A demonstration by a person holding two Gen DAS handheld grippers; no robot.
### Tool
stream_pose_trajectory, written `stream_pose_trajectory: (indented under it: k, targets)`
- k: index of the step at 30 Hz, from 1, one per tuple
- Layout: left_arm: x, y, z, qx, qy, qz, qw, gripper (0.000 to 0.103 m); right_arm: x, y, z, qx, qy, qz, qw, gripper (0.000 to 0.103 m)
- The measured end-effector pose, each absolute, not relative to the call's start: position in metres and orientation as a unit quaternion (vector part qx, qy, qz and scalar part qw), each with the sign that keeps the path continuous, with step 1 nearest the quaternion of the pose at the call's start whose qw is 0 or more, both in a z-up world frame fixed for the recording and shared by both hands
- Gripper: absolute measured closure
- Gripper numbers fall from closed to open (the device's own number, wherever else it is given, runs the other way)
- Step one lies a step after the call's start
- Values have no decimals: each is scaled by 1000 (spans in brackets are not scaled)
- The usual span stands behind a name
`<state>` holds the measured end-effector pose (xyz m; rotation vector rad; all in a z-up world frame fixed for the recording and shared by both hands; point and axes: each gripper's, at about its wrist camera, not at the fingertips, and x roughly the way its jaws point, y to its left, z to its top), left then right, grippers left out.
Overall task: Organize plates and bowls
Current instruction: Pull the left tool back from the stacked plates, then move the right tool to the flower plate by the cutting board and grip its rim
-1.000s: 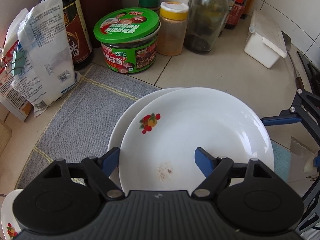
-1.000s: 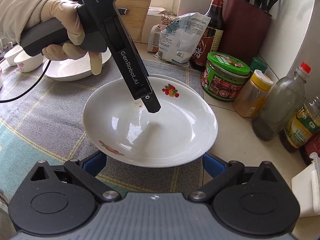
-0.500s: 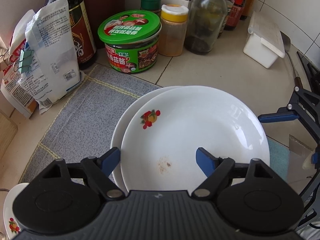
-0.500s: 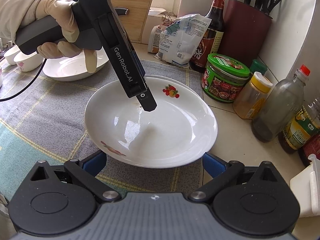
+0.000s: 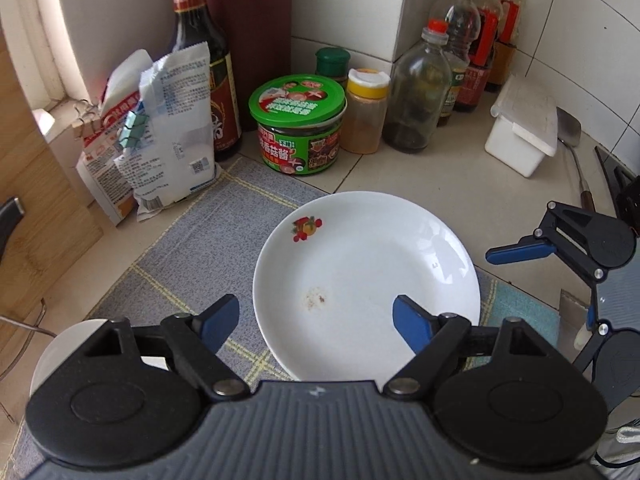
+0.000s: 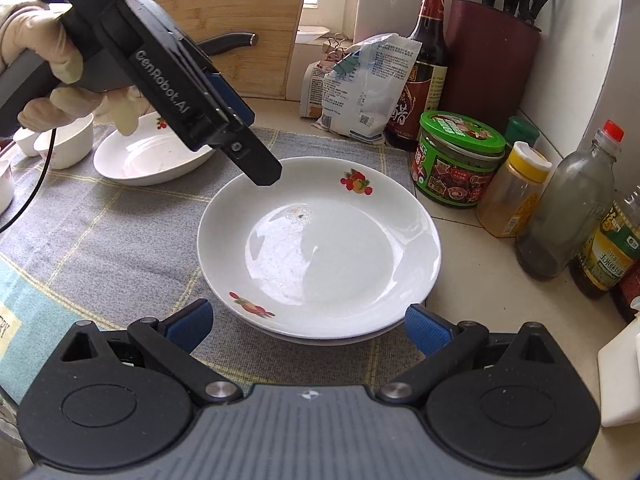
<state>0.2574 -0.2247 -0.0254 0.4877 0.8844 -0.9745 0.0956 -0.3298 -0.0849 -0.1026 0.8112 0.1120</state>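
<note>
A white plate with fruit prints lies stacked on a second plate on the grey mat; only the lower plate's rim shows beneath its near edge. It also shows in the left wrist view. My left gripper is open and empty, raised above the stack's near edge. My right gripper is open and empty, just in front of the stack. Another white plate and small white bowls stand further left on the mat.
Along the wall stand a green-lidded jar, a yellow-capped spice jar, glass bottles, a soy sauce bottle, a white bag and a knife block. A white box sits right.
The upper plate now sits squarely on the lower one instead of offset. My left gripper has lifted up and back from the stack. My right gripper has pulled back slightly.
</note>
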Motion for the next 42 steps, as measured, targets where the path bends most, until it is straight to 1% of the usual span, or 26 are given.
stream_pose_trajectory:
  k: [1, 6, 17, 24, 30, 35, 42]
  targets:
    - [253, -219, -24, 220, 401, -446, 770, 14, 95, -328, -84, -50, 392, 55, 917, 0]
    - [224, -187, -18, 206, 369, -414, 806, 12, 94, -315, -81, -51, 384, 63, 920, 0]
    - [172, -114, -26, 183, 342, -318, 865, 10, 94, -267, -75, -68, 378, 82, 920, 0]
    - [157, -59, -39, 162, 356, -269, 880, 10, 88, -226, -79, -70, 393, 85, 913, 0]
    - [154, -31, -54, 152, 366, -246, 885, 10, 78, -200, -74, -75, 399, 83, 910, 0]
    - [161, -26, -67, 135, 368, -224, 892, 10, 83, -194, -72, -81, 405, 81, 907, 0]
    - [180, -33, -90, 92, 396, -194, 893, 10, 112, -202, -73, -104, 409, 120, 898, 0]
